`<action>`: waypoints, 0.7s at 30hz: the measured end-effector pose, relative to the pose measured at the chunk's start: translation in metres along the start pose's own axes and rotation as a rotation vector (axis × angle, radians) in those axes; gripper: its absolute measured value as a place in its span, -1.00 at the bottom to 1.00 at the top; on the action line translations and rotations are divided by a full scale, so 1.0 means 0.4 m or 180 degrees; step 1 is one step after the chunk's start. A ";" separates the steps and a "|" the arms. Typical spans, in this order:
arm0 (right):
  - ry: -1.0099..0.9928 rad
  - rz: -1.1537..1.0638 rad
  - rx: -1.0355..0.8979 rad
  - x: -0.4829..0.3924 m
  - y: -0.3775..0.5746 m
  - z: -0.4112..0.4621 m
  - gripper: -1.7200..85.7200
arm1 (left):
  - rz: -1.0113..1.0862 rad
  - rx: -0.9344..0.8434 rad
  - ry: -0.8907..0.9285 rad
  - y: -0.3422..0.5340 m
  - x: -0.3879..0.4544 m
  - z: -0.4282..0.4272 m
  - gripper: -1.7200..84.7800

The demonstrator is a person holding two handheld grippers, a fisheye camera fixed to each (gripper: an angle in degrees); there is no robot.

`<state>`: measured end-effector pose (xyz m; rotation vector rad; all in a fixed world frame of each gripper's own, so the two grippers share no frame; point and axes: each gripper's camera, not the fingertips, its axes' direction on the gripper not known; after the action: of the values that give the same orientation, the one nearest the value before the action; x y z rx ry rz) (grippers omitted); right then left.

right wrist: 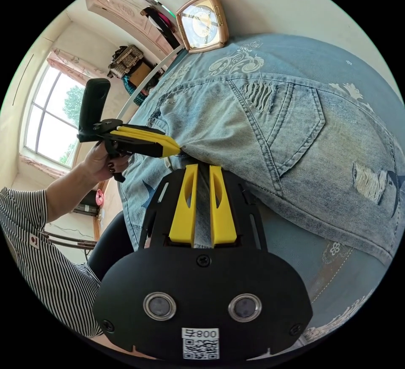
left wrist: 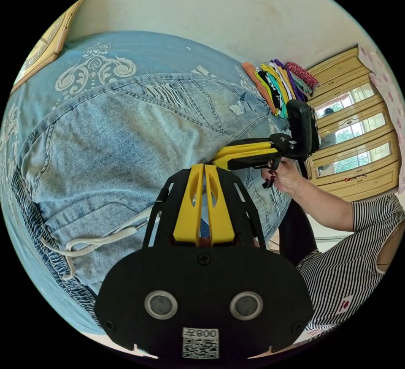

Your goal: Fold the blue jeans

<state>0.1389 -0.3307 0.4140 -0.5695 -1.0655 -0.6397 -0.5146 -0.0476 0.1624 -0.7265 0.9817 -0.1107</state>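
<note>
While both of our grippers pinch the same edge of the blue jeans (left wrist: 126,132), the garment lies spread over a blue patterned cloth (left wrist: 139,46) that covers the surface beneath it. Through the left gripper view we see our left gripper (left wrist: 204,168) with its yellow fingers (left wrist: 190,204) drawn narrow, nearly touching, with denim caught between them. Just beside it, the right gripper (left wrist: 217,158) comes in from the side, held by a hand (left wrist: 287,175), its fingers also closed on the fabric. A white drawstring (left wrist: 93,244) trails from the elastic waistband near us.

From the right gripper view, our right gripper (right wrist: 203,168) has its fingers (right wrist: 221,208) narrow around a fold of denim, and the left gripper (right wrist: 177,148) meets the jeans (right wrist: 274,132) just beside it. A back pocket (right wrist: 287,124) with a frayed rip faces up. A clock (right wrist: 203,23) stands at the cloth's far edge. Folded colourful clothes (left wrist: 280,82) sit stacked near a yellow cabinet (left wrist: 354,132).
</note>
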 end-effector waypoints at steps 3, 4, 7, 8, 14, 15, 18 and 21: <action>-0.0063 -0.0050 -0.0128 0.016 -0.018 0.017 -0.82 | 0.0019 0.0030 0.0035 -0.014 -0.005 0.006 -0.96; -0.0102 -0.0103 -0.0230 0.017 -0.028 0.030 -0.84 | 0.0021 0.0084 0.0071 -0.016 -0.007 0.003 -0.96; -0.0174 -0.0131 -0.0406 0.021 -0.042 0.052 -0.91 | -0.0017 0.0233 -0.0004 -0.031 -0.011 -0.015 -0.96; -0.0236 -0.0132 -0.0318 0.024 -0.041 0.042 -0.93 | -0.0013 0.0232 -0.0073 -0.036 -0.011 -0.018 -0.96; -0.0617 -0.0280 -0.0274 0.020 -0.039 0.023 -0.95 | 0.0006 0.0047 -0.0270 -0.041 0.001 0.025 -0.94; -0.0566 -0.0268 -0.0271 0.021 -0.038 0.023 -0.96 | 0.0019 0.0061 -0.0312 -0.040 0.008 0.029 -0.93; -0.0315 -0.0083 -0.0049 0.040 -0.024 -0.014 -0.96 | 0.0192 0.0100 -0.0489 -0.038 0.042 0.027 -0.86; 0.0138 0.0003 0.0147 0.046 -0.014 -0.051 -0.96 | 0.0244 0.0004 -0.0682 -0.040 0.065 0.050 -0.81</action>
<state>0.1538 -0.3526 0.4238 -0.5139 -1.0368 -0.6223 -0.4803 -0.0599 0.1602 -0.6836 0.8032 0.0333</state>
